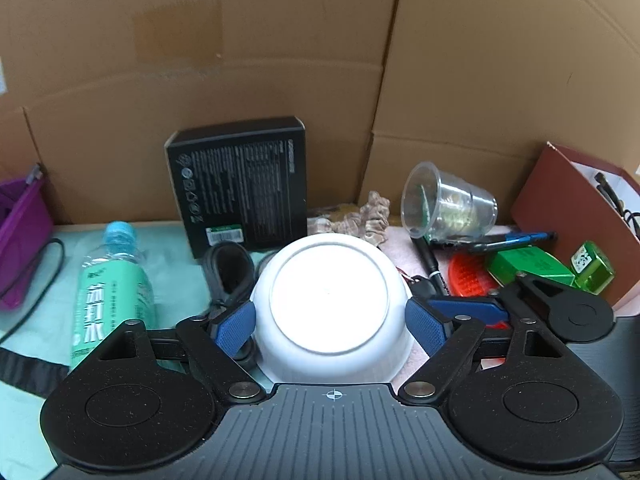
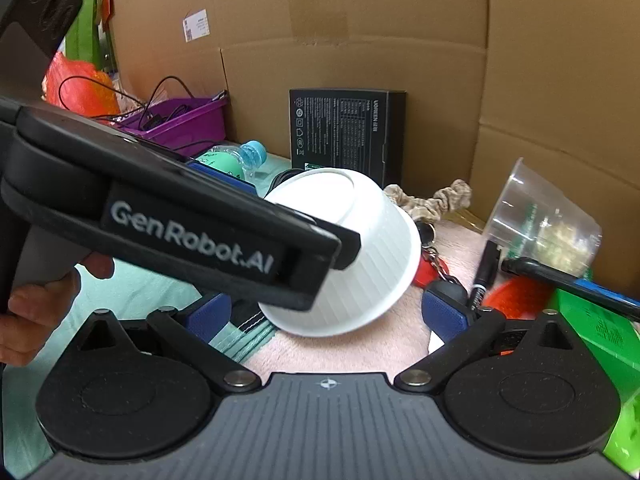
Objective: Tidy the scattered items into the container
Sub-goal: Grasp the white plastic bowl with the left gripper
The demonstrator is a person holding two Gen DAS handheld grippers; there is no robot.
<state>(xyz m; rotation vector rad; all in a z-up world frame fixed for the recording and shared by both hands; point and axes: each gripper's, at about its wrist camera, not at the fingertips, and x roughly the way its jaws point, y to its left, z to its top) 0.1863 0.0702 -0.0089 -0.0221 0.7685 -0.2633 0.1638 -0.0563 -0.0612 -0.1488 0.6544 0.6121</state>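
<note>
Blue-padded fingers (image 1: 236, 330) of the left gripper (image 1: 332, 326) close on a white bowl (image 1: 330, 304), one pad pressed against each side; it is upside down, ribbed on its wall, tilted in the right wrist view. Seen from there, the left gripper reaches in from the left, a bare hand (image 2: 36, 312) on its handle. The right gripper (image 2: 336, 314) is spread wide, holding nothing, near the bowl. Behind the bowl stand a black box (image 1: 240, 184) and cardboard walls (image 1: 280, 60); a water bottle (image 1: 110, 288) lies left, a clear cup (image 1: 448, 204), pens and green boxes (image 1: 532, 266) crowd right.
</note>
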